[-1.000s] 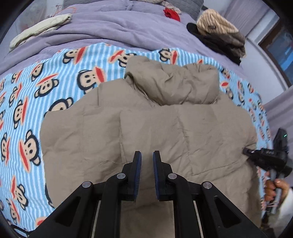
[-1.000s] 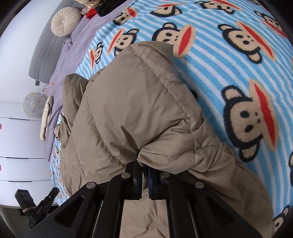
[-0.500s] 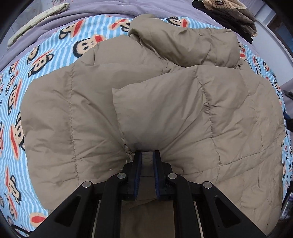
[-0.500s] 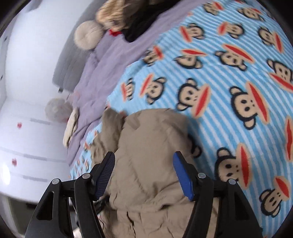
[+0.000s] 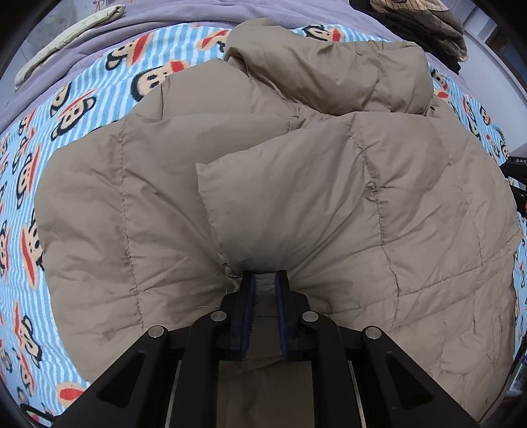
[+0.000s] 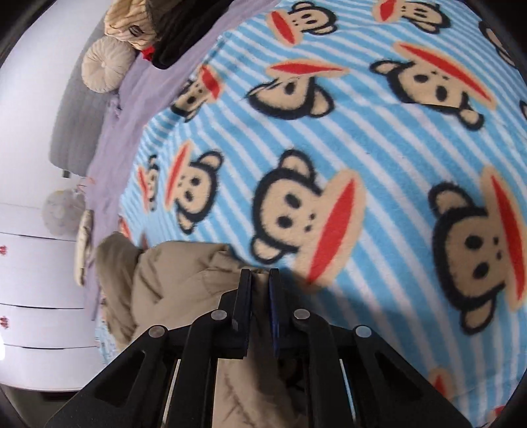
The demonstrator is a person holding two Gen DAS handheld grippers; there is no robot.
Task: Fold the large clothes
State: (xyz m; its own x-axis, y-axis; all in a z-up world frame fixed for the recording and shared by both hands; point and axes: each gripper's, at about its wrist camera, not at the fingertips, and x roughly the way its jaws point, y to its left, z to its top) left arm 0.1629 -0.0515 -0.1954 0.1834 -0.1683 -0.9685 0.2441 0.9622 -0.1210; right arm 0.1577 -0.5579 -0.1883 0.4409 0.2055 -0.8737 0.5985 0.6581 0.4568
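Two grippers are in play, each clamped on the tan puffer jacket (image 5: pixel 296 204). The left gripper (image 5: pixel 263 280) pinches a bunched bit of padded fabric between its blue pads, jaws nearly together, pointing steeply down. The right gripper (image 6: pixel 260 275) has just been closing, and a fold of the same jacket sits between its pads at the garment's outer edge.

From the left wrist, the jacket fills the middle of the bed, lying on the monkey blanket (image 5: pixel 66 108). Its long axis runs away from the camera: the hood (image 5: pixel 329 72) lies crumpled at the far end, the hem nearer the gripper. A folded-over panel, likely a sleeve, runs from the pads out to the right across the body. At the right edge a black piece of the other tool shows, bearing white letters that read "DAS" before the frame cuts them off.

Beyond the blanket lie a purple quilt (image 5: pixel 197 13), a cream cloth (image 5: pixel 66 39) on the left and a pile of dark and striped clothes (image 5: pixel 418 16) on the right.

The right wrist view shows only an edge of the jacket, mostly blanket, plus a round cushion (image 6: pixel 105 66), a grey headboard (image 6: pixel 75 125) and white drawers (image 6: pixel 36 286) that the left view lacks.
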